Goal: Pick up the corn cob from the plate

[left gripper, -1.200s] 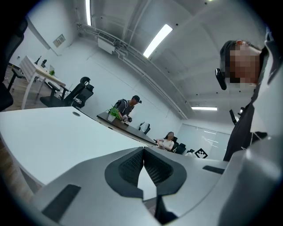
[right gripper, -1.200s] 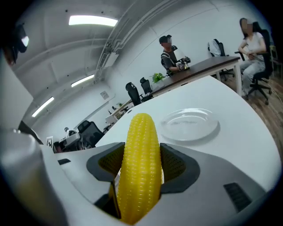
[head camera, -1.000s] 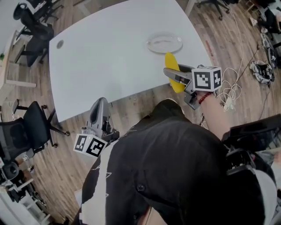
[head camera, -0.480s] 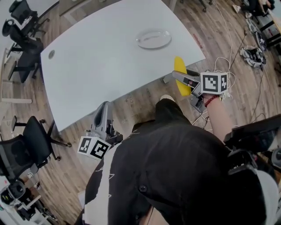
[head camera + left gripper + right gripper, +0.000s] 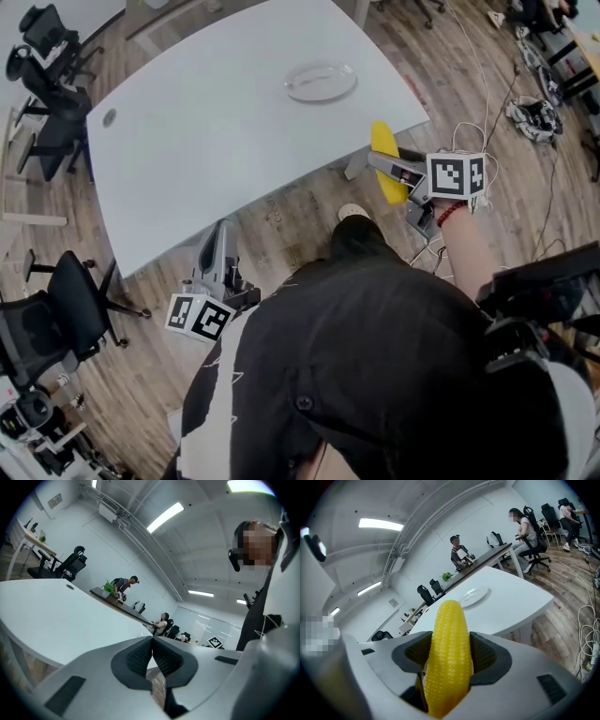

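Off the plate (image 5: 321, 82), past the surface (image 5: 187, 141) edge: corn cob (image 5: 449, 620) clamped mid-length in right hand-held gripper (image 5: 450, 654)
Likely light, stiff, bumpy enough to resist slipping; best held across the thick middle; left hand-held gripper (image 5: 151, 654) clenched on nothing

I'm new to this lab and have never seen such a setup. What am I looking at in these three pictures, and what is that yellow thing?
There is no robot here. A person holds a two-jaw gripper in each hand. One picture comes from a camera on the person's head, looking steeply down. The other two come from cameras riding on the grippers, each looking along its own jaws. The white table carries an empty plate. The right gripper is shut on the yellow thing, a corn cob, held off the plate and past the table's near edge. The left gripper is shut and empty, low beside the person.
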Action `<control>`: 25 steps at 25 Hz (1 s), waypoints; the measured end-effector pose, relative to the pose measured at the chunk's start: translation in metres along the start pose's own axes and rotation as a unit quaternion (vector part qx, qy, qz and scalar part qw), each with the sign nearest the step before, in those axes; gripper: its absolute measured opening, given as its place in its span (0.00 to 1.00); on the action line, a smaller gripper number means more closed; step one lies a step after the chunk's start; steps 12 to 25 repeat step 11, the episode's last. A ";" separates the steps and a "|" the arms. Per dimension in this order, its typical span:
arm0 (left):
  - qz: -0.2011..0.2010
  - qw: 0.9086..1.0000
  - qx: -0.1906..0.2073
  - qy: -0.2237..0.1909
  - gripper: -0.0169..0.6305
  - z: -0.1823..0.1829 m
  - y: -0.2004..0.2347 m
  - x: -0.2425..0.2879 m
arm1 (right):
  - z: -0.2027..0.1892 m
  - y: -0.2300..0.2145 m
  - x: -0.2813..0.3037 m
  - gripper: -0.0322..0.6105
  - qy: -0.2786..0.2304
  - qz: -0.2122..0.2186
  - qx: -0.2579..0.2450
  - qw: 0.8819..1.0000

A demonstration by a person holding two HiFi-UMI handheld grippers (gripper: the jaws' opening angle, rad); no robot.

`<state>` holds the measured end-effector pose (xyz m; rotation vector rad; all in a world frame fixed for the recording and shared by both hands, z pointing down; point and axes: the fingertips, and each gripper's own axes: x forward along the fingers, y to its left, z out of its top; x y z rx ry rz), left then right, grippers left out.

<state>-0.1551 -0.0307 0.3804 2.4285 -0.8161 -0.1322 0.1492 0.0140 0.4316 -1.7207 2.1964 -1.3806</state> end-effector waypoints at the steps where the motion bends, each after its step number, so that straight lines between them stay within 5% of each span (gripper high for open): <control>1: 0.002 1.000 0.000 -0.001 0.05 0.000 -0.001 -0.002 | 0.000 0.002 -0.001 0.45 0.001 0.000 -0.002 1.000; 25: 0.016 1.000 0.000 -0.015 0.05 0.002 -0.007 -0.014 | -0.001 0.006 -0.002 0.45 0.014 0.003 -0.019 1.000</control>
